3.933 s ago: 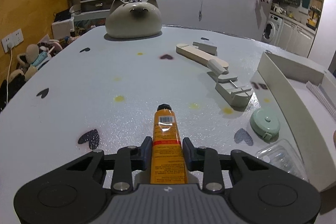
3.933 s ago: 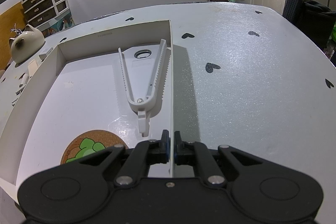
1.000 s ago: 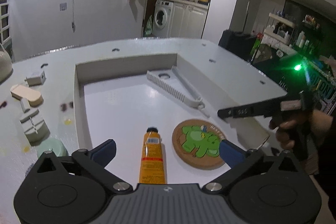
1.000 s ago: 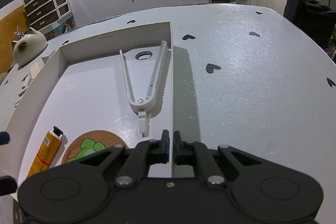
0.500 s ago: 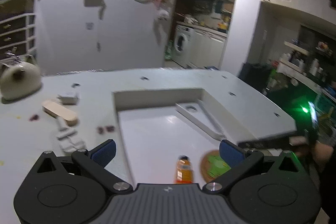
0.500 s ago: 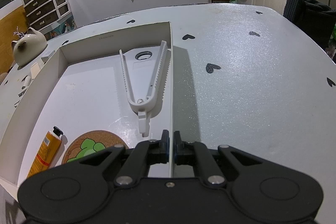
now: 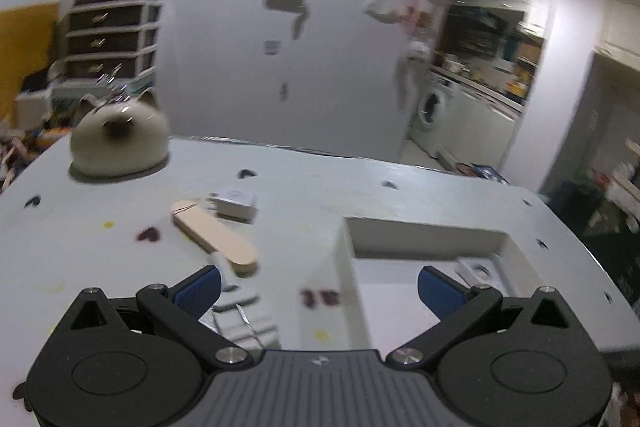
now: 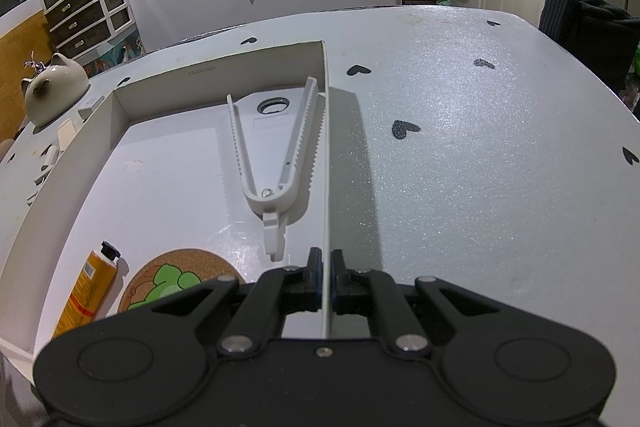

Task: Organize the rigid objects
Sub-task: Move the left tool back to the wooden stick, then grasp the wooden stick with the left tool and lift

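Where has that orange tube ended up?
In the right wrist view, the orange tube lies flat inside the white tray, at its near left corner, just left of the round cork coaster.

Shallow white cardboard tray [image 8: 120, 115] on the heart-dotted table, partly filled

Inside, along its right wall: white plastic V-shaped serrated tool [image 8: 276, 163], lying flat, arms spread toward the far wall, tab end toward the near edge. At the near left: orange tube with black cap [image 8: 86, 291], flat, cap pointing away. Just beside it: round cork coaster with green print [image 8: 176, 279]. Outside, left of the tray: flat pale wooden stick [image 7: 214, 239], small white box [image 7: 236, 205], grey slotted block [image 7: 244, 323], blurred
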`<state>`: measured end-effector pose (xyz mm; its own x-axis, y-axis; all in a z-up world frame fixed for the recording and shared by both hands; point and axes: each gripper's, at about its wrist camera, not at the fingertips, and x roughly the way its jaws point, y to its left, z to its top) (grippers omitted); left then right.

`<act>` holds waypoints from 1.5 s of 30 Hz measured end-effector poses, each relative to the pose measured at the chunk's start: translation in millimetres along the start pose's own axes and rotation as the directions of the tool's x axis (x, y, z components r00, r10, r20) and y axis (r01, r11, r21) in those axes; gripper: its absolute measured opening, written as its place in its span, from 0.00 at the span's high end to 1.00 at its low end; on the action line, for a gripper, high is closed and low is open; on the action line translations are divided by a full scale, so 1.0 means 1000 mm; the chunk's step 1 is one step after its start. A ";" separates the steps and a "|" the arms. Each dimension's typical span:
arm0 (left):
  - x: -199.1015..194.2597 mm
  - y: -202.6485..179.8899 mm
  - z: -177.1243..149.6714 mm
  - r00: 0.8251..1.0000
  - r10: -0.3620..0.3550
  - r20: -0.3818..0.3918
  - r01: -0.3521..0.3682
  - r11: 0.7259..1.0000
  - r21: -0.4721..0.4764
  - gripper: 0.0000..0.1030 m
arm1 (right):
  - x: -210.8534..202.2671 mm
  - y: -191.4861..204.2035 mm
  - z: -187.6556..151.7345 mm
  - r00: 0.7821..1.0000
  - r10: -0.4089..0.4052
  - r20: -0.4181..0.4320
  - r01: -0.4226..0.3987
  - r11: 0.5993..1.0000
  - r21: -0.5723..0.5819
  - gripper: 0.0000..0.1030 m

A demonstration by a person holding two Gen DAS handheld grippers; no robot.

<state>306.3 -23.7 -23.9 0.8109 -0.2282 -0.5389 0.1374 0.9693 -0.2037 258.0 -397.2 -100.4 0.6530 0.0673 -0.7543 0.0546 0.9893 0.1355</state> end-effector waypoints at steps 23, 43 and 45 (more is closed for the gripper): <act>0.157 0.057 0.037 0.956 0.259 -0.138 -0.279 0.948 -0.151 0.31 | 0.002 -0.002 0.001 1.000 -0.001 -0.012 0.002 0.999 0.037 0.94; 0.150 0.069 0.018 0.967 0.215 -0.137 -0.226 0.972 -0.066 0.61 | 0.002 -0.005 -0.002 1.000 -0.004 0.002 0.004 0.996 0.091 0.94; 0.146 0.067 0.015 0.971 0.194 -0.141 -0.203 0.978 -0.053 0.61 | 0.002 -0.005 -0.002 1.000 -0.006 0.005 0.006 0.996 0.093 0.94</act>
<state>442.9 9.7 -103.9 0.7338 -0.0462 -0.6777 -0.0606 0.9893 -0.1330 257.4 -401.7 -103.7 0.6562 0.0603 -0.7521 0.1285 0.9733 0.1901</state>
